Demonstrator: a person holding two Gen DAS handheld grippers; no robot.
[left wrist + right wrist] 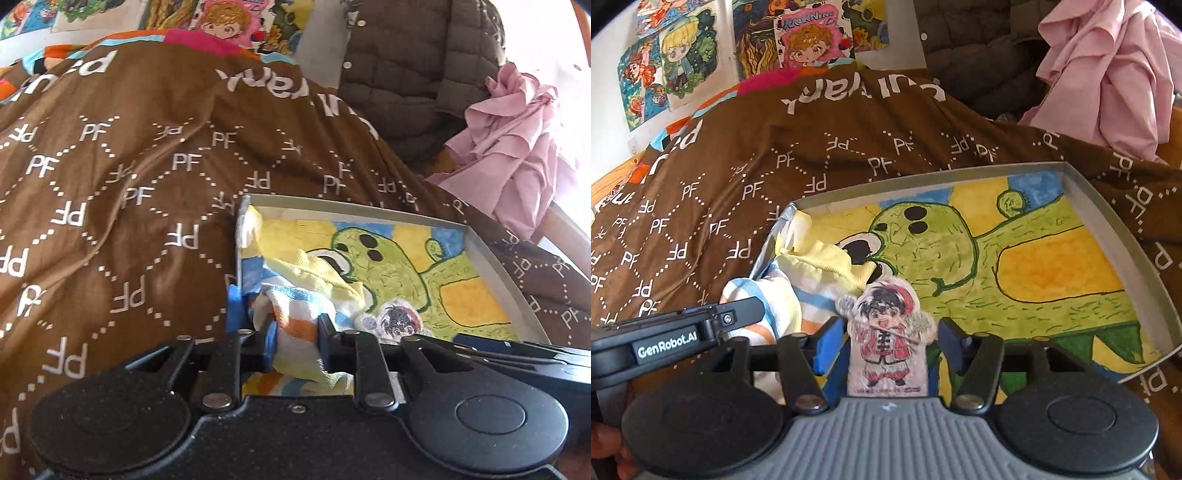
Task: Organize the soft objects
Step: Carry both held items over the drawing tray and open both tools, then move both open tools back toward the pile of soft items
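A shallow grey box (354, 208) lined with a green cartoon-creature drawing rests on the bed. At its left end lie a striped white, blue and orange cloth (291, 302) and a yellow cloth (310, 266). My left gripper (295, 330) is shut on the striped cloth just above the box floor. In the right wrist view the box (1086, 192) fills the middle. There my right gripper (888, 336) is shut on a flat soft cartoon-character figure (886, 332), held upright over the box's near edge. The striped cloth (783, 299) and yellow cloth (827, 258) sit to its left.
A brown blanket (129, 192) printed with "PF" covers the bed around the box. A pink garment (517, 147) and a dark quilted jacket (406, 74) hang at the back right. Cartoon posters (701, 55) cover the wall behind. A hand (605, 443) shows at the lower left.
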